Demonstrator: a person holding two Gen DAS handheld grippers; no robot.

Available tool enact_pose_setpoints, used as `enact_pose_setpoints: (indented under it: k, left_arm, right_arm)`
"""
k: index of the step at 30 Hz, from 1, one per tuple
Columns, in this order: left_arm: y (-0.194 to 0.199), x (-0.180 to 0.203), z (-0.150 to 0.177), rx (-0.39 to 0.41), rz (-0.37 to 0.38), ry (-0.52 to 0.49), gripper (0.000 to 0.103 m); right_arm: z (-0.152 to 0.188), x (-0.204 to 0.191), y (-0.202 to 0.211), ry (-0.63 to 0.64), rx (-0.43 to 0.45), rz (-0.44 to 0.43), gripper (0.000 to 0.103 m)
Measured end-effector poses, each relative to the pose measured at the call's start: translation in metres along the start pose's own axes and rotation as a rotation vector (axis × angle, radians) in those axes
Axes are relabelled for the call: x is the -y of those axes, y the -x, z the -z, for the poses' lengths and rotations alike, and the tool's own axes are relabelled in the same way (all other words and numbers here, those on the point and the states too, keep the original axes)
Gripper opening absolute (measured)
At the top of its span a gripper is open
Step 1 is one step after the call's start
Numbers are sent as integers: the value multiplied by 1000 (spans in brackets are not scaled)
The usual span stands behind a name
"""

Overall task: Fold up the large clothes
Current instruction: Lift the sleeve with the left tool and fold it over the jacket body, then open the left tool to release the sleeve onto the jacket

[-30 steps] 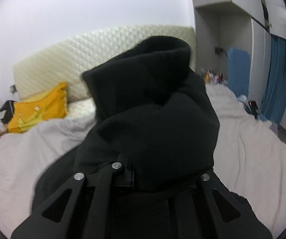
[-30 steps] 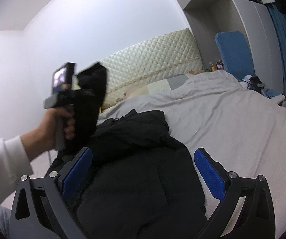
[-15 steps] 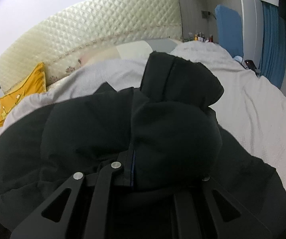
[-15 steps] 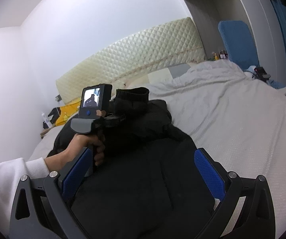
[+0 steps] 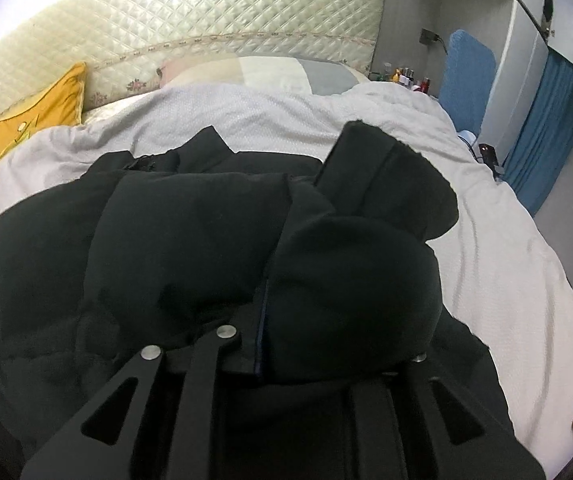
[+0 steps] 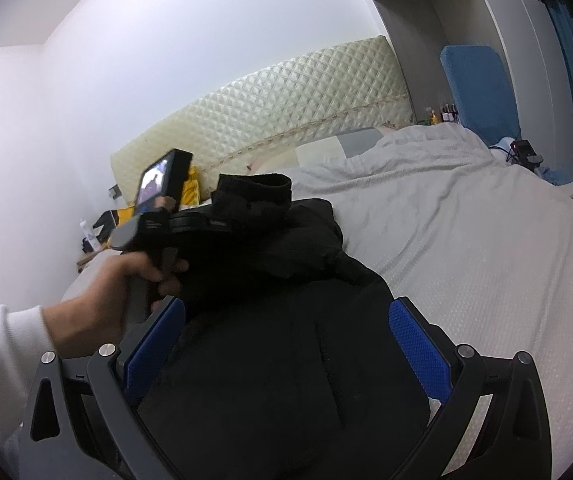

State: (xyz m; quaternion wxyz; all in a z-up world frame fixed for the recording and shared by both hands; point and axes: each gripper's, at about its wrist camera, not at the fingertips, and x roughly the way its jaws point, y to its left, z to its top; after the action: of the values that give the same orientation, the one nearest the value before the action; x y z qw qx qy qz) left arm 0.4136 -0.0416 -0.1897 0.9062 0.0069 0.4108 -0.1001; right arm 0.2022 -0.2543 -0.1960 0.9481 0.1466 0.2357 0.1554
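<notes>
A large black padded jacket (image 6: 286,360) lies on the bed; it also fills the left wrist view (image 5: 166,248). My left gripper (image 5: 318,344) is shut on the jacket's sleeve (image 5: 350,288), whose ribbed cuff (image 5: 382,176) sticks up beyond the fingers. In the right wrist view the left gripper (image 6: 206,222) holds that sleeve over the jacket body, cuff (image 6: 254,188) upward. My right gripper (image 6: 282,344) is open and empty, with blue pads (image 6: 416,344) spread just above the jacket's near part.
The bed has a pale grey cover (image 6: 466,240) and a cream quilted headboard (image 5: 182,20). A yellow pillow (image 5: 26,120) lies at the far left. A blue chair (image 6: 478,84), blue curtain (image 5: 542,128) and wardrobe stand on the right, with small bottles (image 5: 406,78) on a bedside surface.
My left gripper has brought the sleeve down from high in the air and across over the jacket body. The right gripper has stayed open in nearly the same place.
</notes>
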Motion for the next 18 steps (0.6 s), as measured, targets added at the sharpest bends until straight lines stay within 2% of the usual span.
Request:
enact_pose_setpoints:
  k: [2, 5, 6, 7, 9, 12, 15, 18]
  left_arm:
    - [13, -1, 5, 14, 5, -13, 21]
    - [32, -4, 14, 34, 13, -32, 39]
    - [37, -4, 15, 43, 10, -40, 53]
    - [44, -3, 19, 61, -8, -62, 76]
    - [60, -1, 26, 119, -34, -117, 97]
    - [84, -10, 32, 188, -34, -131, 99]
    - [108, -38, 32, 226, 3, -40, 99]
    - [126, -68, 33, 248, -3, 24, 99]
  right_arm:
    - [0, -2, 0, 0, -1, -2, 103]
    - [-2, -7, 0, 12, 5, -8, 103]
    - [-2, -10, 1, 21, 8, -10, 103]
    - [-1, -12, 1, 29, 10, -9, 103]
    - [-1, -15, -1, 45, 7, -2, 103]
    - [-2, -15, -4, 33, -5, -14, 103]
    - [-9, -20, -7, 37, -1, -38, 103]
    - [-25, -31, -19, 61, 0, -78, 103]
